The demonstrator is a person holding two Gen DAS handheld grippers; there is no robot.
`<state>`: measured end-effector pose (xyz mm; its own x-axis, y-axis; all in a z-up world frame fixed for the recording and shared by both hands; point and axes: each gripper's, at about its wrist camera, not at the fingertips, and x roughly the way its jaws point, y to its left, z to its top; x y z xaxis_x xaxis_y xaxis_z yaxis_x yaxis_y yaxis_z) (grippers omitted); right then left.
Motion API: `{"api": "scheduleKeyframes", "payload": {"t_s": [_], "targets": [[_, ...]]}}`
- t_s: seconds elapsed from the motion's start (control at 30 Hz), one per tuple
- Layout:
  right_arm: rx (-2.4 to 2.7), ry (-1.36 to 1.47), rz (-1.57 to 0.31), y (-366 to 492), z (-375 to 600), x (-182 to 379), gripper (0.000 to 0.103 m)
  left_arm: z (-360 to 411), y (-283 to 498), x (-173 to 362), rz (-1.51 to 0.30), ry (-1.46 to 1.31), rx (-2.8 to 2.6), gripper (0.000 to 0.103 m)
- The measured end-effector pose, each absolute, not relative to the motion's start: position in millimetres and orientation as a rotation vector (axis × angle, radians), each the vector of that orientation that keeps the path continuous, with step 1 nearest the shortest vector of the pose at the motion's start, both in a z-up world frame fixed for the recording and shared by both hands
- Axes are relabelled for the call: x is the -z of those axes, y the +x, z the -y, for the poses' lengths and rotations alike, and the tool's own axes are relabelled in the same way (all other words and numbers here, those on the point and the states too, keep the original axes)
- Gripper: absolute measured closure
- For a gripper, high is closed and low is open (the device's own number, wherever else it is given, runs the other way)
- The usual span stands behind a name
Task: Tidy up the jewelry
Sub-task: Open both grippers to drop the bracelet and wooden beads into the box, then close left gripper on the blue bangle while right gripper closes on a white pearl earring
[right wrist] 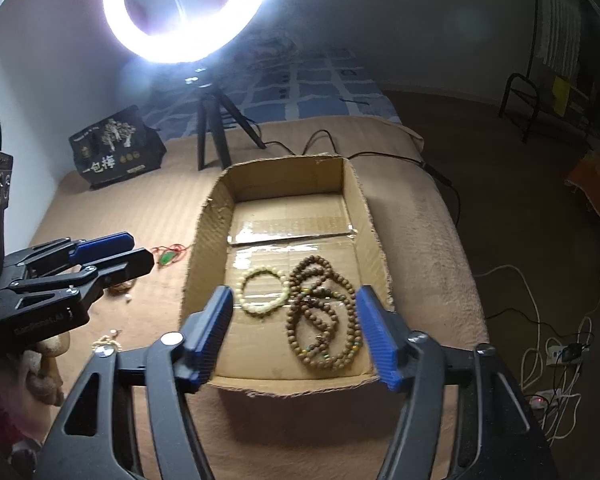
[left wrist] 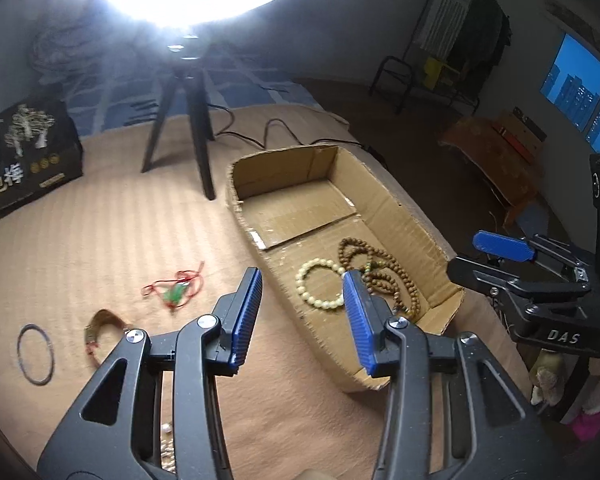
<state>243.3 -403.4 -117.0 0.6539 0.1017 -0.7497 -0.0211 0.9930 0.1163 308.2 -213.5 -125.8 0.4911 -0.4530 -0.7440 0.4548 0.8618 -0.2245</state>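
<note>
Two bead strings (right wrist: 320,312) lie in the box (right wrist: 204,224); pendant (left wrist: 176,292), ring (left wrist: 36,354) wait outside (both claws (left wrist: 300,320) (right wrist: 296,336) apart, empty).

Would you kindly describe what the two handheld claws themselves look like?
Both are alike: the left claw and right claw have black angular plastic arms joined by silver screws, each ending in a ribbed blue pad. Seen from the left view, the right one's body carries white "DAS" lettering. No sleeves show.
</note>
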Motion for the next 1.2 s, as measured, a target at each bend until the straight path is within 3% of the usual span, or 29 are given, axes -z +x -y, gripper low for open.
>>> {"api": "scheduleKeyframes", "payload": {"t_s": [0.17,0.23,0.3,0.33,0.77,1.2], "targets": [[-0.098,0.114,-0.814,237,388,109,0.030,180,299,121,-0.892,0.022,0.510,0.060],[-0.122,0.118,-0.808,235,381,108,0.024,165,296,120,-0.893,0.032,0.493,0.058],[-0.152,0.109,-0.815,235,371,107,0.021,144,292,120,-0.891,0.035,0.461,0.044],[-0.165,0.100,-0.816,234,365,107,0.021,134,290,120,-0.888,0.031,0.450,0.042],[-0.287,0.015,-0.872,247,293,124,0.021,4,287,145,-0.933,-0.020,0.256,0.042],[-0.368,0.033,-0.940,267,239,169,0.021,-44,298,183,-0.976,-0.104,0.214,0.042]]}}
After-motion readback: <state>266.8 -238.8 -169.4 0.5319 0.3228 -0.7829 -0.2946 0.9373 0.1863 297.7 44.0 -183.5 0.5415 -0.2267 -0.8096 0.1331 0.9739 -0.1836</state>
